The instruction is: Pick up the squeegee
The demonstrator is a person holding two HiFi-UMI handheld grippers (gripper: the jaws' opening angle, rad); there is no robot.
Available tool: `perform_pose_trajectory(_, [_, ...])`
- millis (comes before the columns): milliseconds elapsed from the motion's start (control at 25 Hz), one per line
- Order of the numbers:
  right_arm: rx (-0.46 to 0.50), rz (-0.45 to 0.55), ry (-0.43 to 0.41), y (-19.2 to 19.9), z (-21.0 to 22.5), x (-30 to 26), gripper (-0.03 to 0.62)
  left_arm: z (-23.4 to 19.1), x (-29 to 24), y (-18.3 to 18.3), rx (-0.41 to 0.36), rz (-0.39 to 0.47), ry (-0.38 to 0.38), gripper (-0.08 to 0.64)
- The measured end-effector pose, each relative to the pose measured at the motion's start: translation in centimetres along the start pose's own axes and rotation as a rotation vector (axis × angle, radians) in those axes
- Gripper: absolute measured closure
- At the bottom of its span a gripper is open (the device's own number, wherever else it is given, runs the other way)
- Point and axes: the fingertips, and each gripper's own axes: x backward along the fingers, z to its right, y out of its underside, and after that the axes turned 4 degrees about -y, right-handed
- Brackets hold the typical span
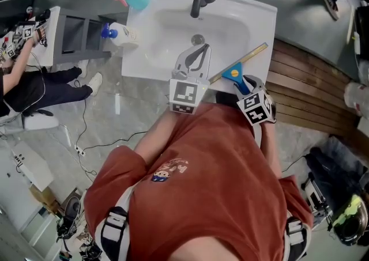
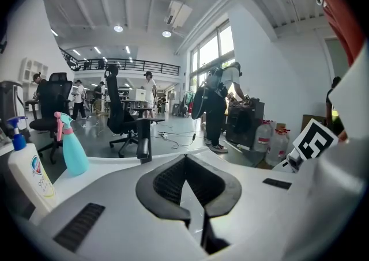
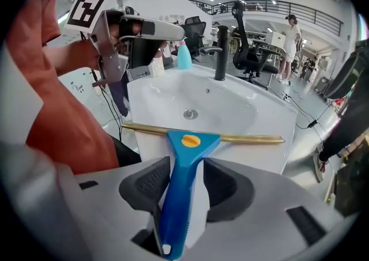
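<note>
Two tools: R tool (image 3: 185, 169) wide round blue plastic squeegee (image 3: 183, 144) handle, L tool (image 2: 185, 159) closed.

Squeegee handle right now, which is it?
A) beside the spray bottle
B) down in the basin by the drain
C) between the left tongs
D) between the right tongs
D: the right gripper view shows the blue handle of the squeegee lying between the open right tongs, with its brass blade along the front edge of the sink. The left tongs are closed on nothing.
</note>
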Motion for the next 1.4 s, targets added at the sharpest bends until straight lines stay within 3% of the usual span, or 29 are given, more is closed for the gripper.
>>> perform_pose_trajectory(320, [-0.055,-0.041,-0.008,0.5,0.1,-0.5,0.409,0.1,-0.1,0.4,-0.001,-0.01,0.004,0.541])
perform_pose_trajectory(520, [-0.1,-0.016,0.008,0.3,0.4,-0.3,0.438,0.2,-0.2,0.4,-0.003,-0.008,0.016,0.541])
perform_pose_trajectory(880, [-0.097,-0.003,0.037,0.1,0.8,0.2,0.454,-0.1,0.2,0.1,-0.011,-0.001,0.013,0.541])
perform_pose_trajectory(1400, [-0.128,0.117,0.155,-2.4,4.1,3.0,0.454,-0.1,0.7,-1.4,-0.021,0.037,0.005,0.541])
